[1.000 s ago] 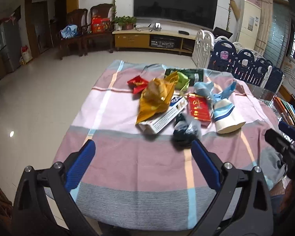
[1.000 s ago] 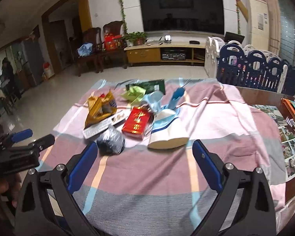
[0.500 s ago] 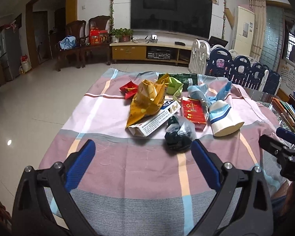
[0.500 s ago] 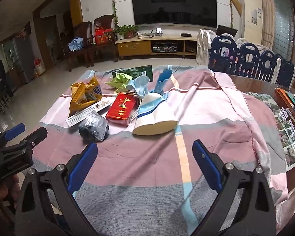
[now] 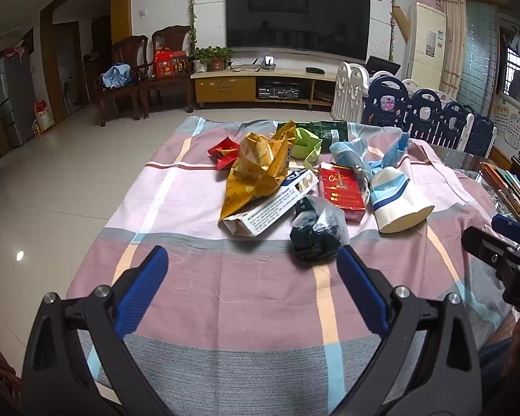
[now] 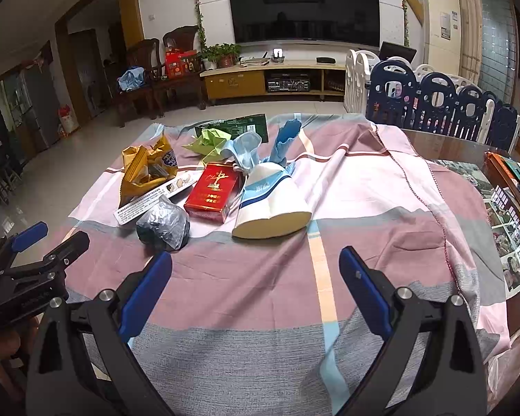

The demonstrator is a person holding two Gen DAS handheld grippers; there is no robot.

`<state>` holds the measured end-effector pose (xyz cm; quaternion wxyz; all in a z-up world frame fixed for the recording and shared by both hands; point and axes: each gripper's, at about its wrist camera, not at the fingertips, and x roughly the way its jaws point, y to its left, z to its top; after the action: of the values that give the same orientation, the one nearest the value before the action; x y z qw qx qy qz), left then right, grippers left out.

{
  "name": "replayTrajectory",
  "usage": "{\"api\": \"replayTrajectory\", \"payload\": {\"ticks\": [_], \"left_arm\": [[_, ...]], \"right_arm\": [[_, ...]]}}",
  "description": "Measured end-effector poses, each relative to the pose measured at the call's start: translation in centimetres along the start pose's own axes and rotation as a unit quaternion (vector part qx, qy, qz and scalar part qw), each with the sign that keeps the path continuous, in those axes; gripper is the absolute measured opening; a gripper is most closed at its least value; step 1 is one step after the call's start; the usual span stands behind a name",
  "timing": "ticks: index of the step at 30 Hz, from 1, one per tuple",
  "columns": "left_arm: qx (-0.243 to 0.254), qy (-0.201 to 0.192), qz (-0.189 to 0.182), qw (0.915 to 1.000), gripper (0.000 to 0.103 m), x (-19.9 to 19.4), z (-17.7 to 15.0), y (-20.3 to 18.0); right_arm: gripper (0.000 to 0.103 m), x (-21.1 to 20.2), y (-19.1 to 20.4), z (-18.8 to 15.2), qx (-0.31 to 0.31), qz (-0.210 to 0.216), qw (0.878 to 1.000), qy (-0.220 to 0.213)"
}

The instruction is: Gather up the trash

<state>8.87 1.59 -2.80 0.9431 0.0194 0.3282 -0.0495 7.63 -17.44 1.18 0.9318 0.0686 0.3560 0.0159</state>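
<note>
Litter sits heaped on the far half of a tabletop under a pink, grey and blue plaid cloth [image 5: 197, 298]. A red carton [image 5: 341, 189] lies flat at the centre of the heap. Touching its left side, a long white box [image 5: 272, 208] carries a crumpled yellow wrapper [image 5: 260, 166]; just right of the carton lies a tipped paper cup [image 5: 395, 201] with blue bands. A knotted dark bag [image 6: 163, 225] rests in front of the carton. The left claw [image 5: 253, 263] and right claw [image 6: 254, 267] hover wide open near the cloth's front edge, both holding nothing.
</note>
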Motion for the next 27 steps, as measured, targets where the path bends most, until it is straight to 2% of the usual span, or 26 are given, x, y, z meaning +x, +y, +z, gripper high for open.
{"api": "replayTrajectory", "payload": {"ticks": [14, 20, 25, 27], "left_arm": [[0.01, 0.003, -0.012, 0.9999, 0.097, 0.4, 0.2, -0.8], [0.02, 0.014, -0.026, 0.9994, 0.097, 1.8, 0.9, -1.5], [0.014, 0.035, -0.033, 0.9988, 0.096, 3.8, 1.7, -1.0], [0.019, 0.042, -0.023, 0.9987, 0.089, 4.7, 2.0, -0.6]], "right_arm": [[0.095, 1.4, -0.9, 0.8, 0.004, -0.009, 1.0, 0.005], [0.095, 4.0, -3.5, 2.2, 0.066, 0.009, 0.997, 0.034], [0.095, 6.7, -3.8, 3.3, 0.071, 0.009, 0.996, 0.044], [0.095, 7.9, -3.9, 3.4, 0.073, 0.01, 0.996, 0.055]]}}
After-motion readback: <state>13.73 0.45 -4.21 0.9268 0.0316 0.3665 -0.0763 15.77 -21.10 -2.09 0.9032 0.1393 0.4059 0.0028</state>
